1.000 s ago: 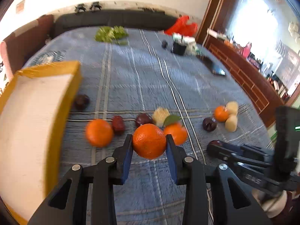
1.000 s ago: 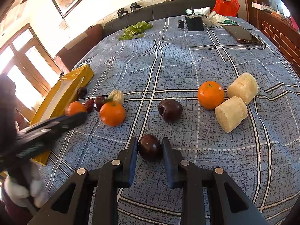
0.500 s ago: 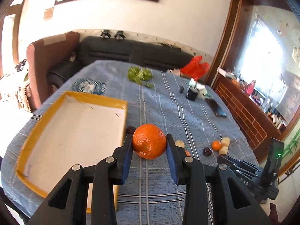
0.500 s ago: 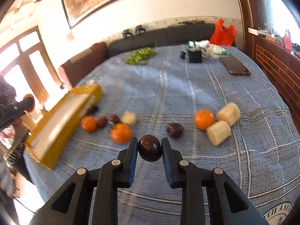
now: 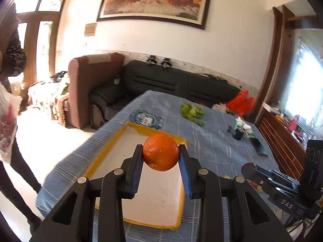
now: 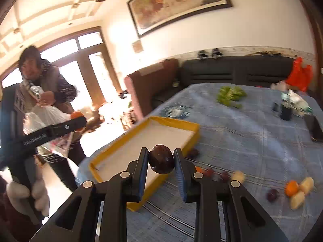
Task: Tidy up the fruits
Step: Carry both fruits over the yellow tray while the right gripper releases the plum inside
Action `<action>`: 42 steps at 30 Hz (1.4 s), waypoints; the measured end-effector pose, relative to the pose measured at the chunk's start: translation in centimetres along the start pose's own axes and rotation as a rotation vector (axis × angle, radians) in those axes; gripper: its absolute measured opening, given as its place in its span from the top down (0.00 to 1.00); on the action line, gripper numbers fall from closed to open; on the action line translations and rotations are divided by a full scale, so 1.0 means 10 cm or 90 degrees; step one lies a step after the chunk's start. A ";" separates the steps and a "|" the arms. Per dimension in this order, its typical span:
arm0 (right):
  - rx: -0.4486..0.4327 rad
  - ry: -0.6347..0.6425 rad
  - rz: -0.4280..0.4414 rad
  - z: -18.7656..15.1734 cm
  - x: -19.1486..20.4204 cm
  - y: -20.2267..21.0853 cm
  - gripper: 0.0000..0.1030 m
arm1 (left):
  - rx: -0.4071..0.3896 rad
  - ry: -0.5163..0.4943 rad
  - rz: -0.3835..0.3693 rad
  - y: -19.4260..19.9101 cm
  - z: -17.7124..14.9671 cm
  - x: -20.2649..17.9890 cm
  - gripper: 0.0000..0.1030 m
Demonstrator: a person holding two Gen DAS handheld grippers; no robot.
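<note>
My left gripper (image 5: 160, 153) is shut on an orange (image 5: 160, 151) and holds it high above the yellow-rimmed white tray (image 5: 113, 143) on the blue cloth. My right gripper (image 6: 161, 160) is shut on a dark plum (image 6: 161, 159), raised over the tray's near right corner (image 6: 193, 133). Loose fruit lies on the cloth to the right: an orange (image 6: 292, 187), pale cut pieces (image 6: 298, 199), a plum (image 6: 272, 194) and several small fruits (image 6: 212, 173) near the tray. The right gripper shows in the left wrist view (image 5: 248, 168), and the left gripper in the right wrist view (image 6: 77, 122).
A green bunch of leaves (image 6: 230, 94), a small dark cup (image 6: 286, 112), a phone (image 6: 314, 128) and a red bag (image 6: 298, 74) sit at the table's far end. A sofa (image 5: 181, 82) and an armchair (image 5: 90, 80) stand behind. A person (image 6: 40, 92) stands left of the table.
Both grippers have risen high above the table with their fruit and swung left toward the tray. The view now takes in the room and the wall painting.
</note>
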State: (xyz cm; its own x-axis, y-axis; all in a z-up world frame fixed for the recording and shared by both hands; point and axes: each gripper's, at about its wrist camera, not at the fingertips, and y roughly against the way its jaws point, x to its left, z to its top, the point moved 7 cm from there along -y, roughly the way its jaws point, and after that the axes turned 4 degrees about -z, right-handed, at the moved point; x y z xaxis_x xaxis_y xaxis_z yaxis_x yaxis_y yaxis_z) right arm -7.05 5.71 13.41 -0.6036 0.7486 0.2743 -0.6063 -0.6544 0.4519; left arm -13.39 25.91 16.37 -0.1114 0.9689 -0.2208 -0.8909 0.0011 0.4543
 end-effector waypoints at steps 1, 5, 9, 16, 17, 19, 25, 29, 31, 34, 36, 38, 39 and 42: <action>0.000 0.004 0.015 0.06 0.10 -0.05 0.72 | -0.005 0.003 0.014 0.02 0.04 0.07 0.68; 0.020 0.015 0.055 0.08 0.43 -0.27 0.72 | 0.002 0.032 0.054 -0.02 0.03 0.39 0.68; 0.091 0.019 0.065 -0.26 0.56 -0.70 0.72 | 0.046 0.069 0.079 -0.30 -0.23 0.68 0.68; 0.163 0.030 0.039 -0.58 0.53 -1.11 0.72 | 0.135 0.098 0.092 -0.84 -0.69 0.94 0.68; 0.176 0.042 0.039 -0.61 0.57 -1.20 0.72 | 0.146 0.103 0.098 -0.90 -0.73 0.99 0.68; 0.199 0.067 0.040 -0.68 0.67 -1.35 0.72 | 0.163 0.109 0.117 -0.98 -0.80 1.11 0.68; 0.273 0.109 0.048 -1.00 0.95 -1.75 0.72 | 0.218 0.137 0.139 -1.14 -1.05 1.33 0.67; 0.290 0.124 0.051 -1.11 1.01 -1.89 0.72 | 0.223 0.153 0.131 -1.19 -1.09 1.37 0.67; 0.295 0.129 0.045 -1.14 0.99 -1.95 0.72 | 0.227 0.154 0.133 -1.18 -1.09 1.37 0.67; 0.305 0.125 0.047 -1.18 0.97 -2.00 0.71 | 0.230 0.166 0.128 -1.17 -1.10 1.38 0.66; 0.313 0.119 0.048 -1.19 0.97 -2.01 0.71 | 0.228 0.176 0.123 -1.17 -1.06 1.38 0.64; 0.304 0.114 0.051 -1.17 0.96 -1.99 0.69 | 0.220 0.181 0.120 -1.10 -1.01 1.37 0.60; 0.299 0.113 0.052 -1.15 0.97 -1.97 0.68 | 0.213 0.177 0.124 -1.05 -0.98 1.38 0.56; 0.281 0.107 0.055 -1.09 0.97 -1.86 0.58 | 0.193 0.169 0.138 -0.91 -0.91 1.33 0.45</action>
State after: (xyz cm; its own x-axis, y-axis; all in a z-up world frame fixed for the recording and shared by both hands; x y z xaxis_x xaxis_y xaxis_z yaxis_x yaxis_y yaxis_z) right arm -7.28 23.99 -1.61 -0.7398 0.6417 0.2022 -0.2938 -0.5785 0.7609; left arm -10.71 36.57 1.45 -0.4259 0.8577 -0.2880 -0.6692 -0.0844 0.7383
